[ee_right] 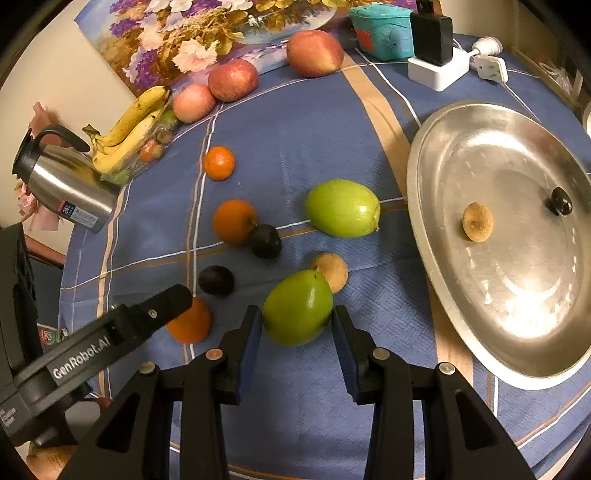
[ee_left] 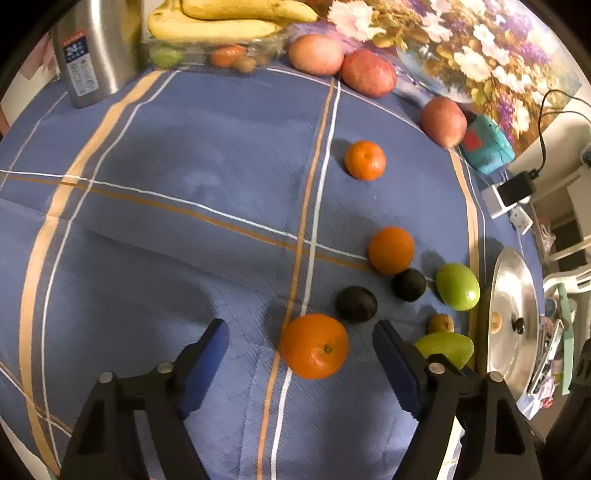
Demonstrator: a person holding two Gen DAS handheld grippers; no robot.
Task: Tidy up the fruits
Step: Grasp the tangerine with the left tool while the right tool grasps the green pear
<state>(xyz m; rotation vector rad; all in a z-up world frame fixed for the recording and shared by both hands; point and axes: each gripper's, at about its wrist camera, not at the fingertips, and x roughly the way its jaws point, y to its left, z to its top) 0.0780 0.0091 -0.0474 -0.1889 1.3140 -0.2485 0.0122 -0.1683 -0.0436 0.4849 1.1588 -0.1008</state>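
Note:
Fruit lies scattered on a blue striped tablecloth. My left gripper [ee_left: 301, 341] is open around the nearest orange [ee_left: 313, 346], its pads clear of the fruit. My right gripper [ee_right: 297, 323] is open around a green fruit [ee_right: 297, 307], pads close to its sides. A second green fruit [ee_right: 342, 208], two dark plums [ee_right: 265, 240] [ee_right: 216, 280], two more oranges [ee_right: 233, 222] [ee_right: 219, 163] and a small brown fruit [ee_right: 331, 270] lie nearby. A silver plate [ee_right: 436, 155] at the right holds a brown fruit [ee_right: 477, 222] and a dark one [ee_right: 560, 201].
Three red apples [ee_right: 232, 79] and a banana bunch [ee_right: 129, 129] on a clear box sit along the far edge by a flower painting [ee_right: 192, 33]. A steel kettle [ee_right: 61, 181] stands far left. A teal box [ee_right: 380, 31] and white charger [ee_right: 437, 70] are far right.

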